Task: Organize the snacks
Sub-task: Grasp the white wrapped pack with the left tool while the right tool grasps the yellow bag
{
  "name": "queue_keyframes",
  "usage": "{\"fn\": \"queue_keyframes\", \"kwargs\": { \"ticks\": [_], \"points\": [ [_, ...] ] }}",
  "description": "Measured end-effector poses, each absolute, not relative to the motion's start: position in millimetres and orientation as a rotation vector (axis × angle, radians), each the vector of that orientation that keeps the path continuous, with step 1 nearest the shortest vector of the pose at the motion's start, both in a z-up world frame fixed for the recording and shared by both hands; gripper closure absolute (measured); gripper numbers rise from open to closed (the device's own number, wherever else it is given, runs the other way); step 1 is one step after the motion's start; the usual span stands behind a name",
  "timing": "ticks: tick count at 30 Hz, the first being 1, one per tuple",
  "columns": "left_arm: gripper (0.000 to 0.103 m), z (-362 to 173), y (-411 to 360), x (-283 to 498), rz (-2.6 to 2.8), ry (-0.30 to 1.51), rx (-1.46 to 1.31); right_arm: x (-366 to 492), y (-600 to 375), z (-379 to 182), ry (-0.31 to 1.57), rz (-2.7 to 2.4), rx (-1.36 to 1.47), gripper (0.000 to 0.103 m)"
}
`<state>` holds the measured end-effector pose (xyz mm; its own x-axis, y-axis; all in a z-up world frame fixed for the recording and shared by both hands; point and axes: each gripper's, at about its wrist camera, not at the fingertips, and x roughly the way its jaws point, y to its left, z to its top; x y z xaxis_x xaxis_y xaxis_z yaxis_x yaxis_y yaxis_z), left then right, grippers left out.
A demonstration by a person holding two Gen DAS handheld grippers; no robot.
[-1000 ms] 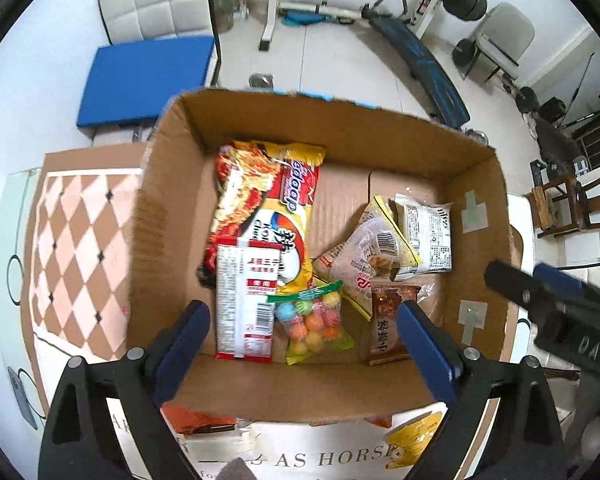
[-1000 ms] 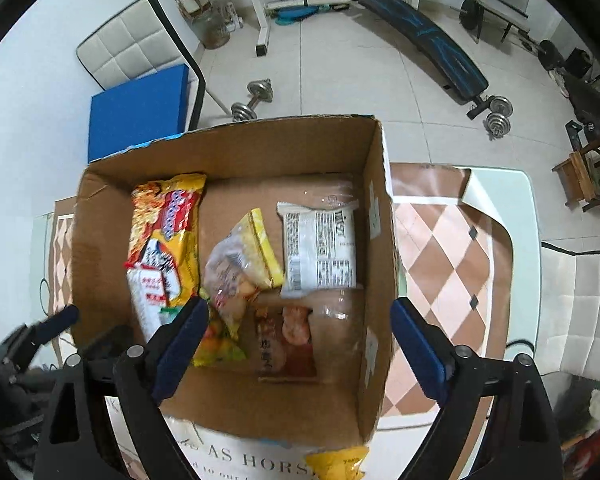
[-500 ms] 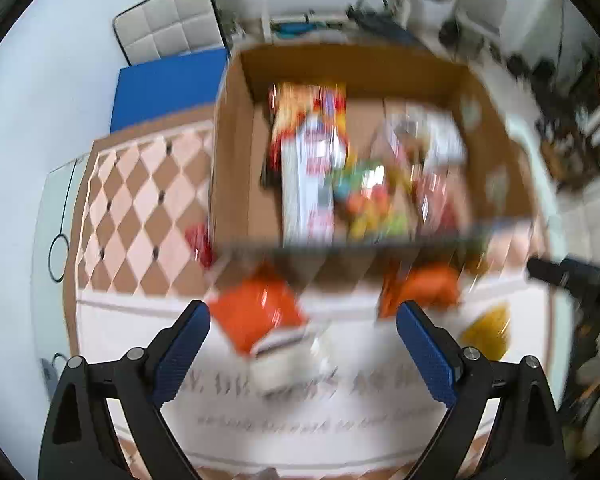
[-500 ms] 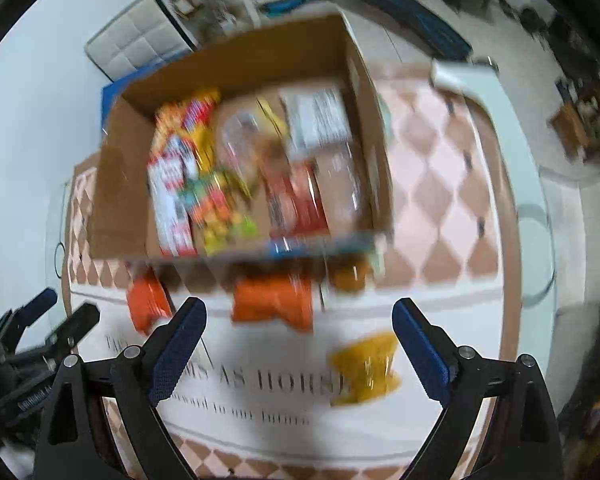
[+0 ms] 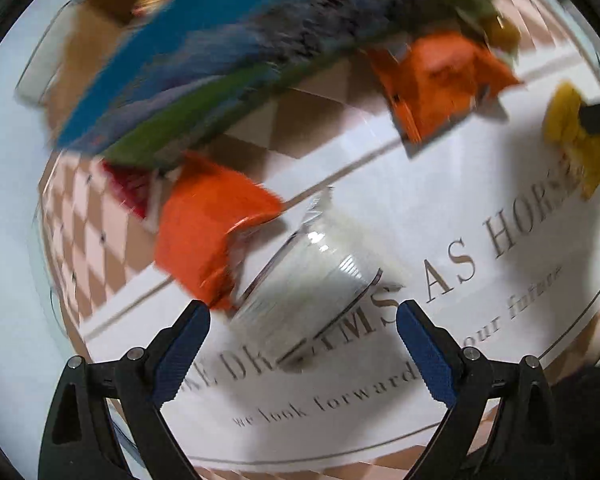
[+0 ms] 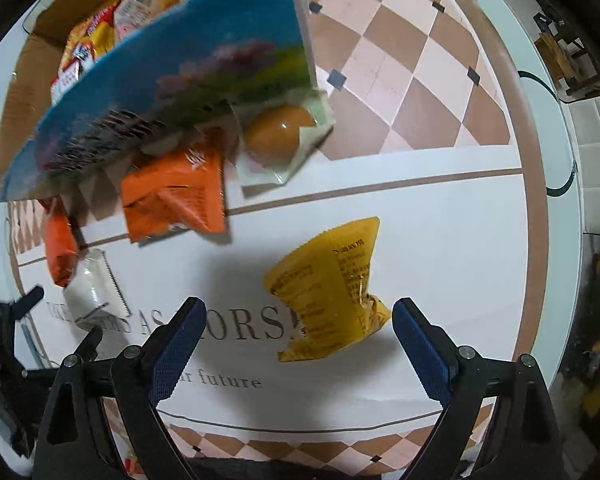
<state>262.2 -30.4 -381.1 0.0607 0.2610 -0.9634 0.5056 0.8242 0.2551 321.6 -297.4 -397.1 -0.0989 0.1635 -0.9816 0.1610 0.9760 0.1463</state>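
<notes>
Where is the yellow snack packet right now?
In the right wrist view, the yellow snack packet lies on the table, between the open right gripper's fingers, below the egg packet.

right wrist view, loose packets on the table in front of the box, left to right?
Small orange packet → clear packet → large orange packet → egg packet → yellow packet, nearest the open right tool.
</notes>
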Motion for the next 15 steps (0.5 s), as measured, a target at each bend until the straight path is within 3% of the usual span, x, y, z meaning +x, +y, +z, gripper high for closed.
{"fn": "queue_keyframes", "kwargs": {
  "ticks": [5,7,9,12,15],
  "points": [
    [0.007,-410.7,-39.3,265.7,-0.27,1.594,0.755,324.0,-302.9,-403.1,1.698,-0.002,0.228,0.007],
    [0.016,-408.2,-38.9,266.5,-0.287,1.592,0.697,324.3,-304.3,-406.8,1.713,0.004,0.214,0.007],
    [0.03,-404.7,-35.5,270.2,-0.262,1.614,0.611,325.1,-306.2,-409.4,1.722,0.01,0.219,0.007],
    [0.041,-395.8,-25.6,274.1,-0.199,1.652,0.419,326.1,-308.8,-413.6,1.732,0.017,0.218,0.007],
    [0.041,-393.8,-16.5,271.7,-0.131,1.707,0.251,327.8,-307.8,-419.0,1.743,0.036,0.205,0.007]
  ]
}}
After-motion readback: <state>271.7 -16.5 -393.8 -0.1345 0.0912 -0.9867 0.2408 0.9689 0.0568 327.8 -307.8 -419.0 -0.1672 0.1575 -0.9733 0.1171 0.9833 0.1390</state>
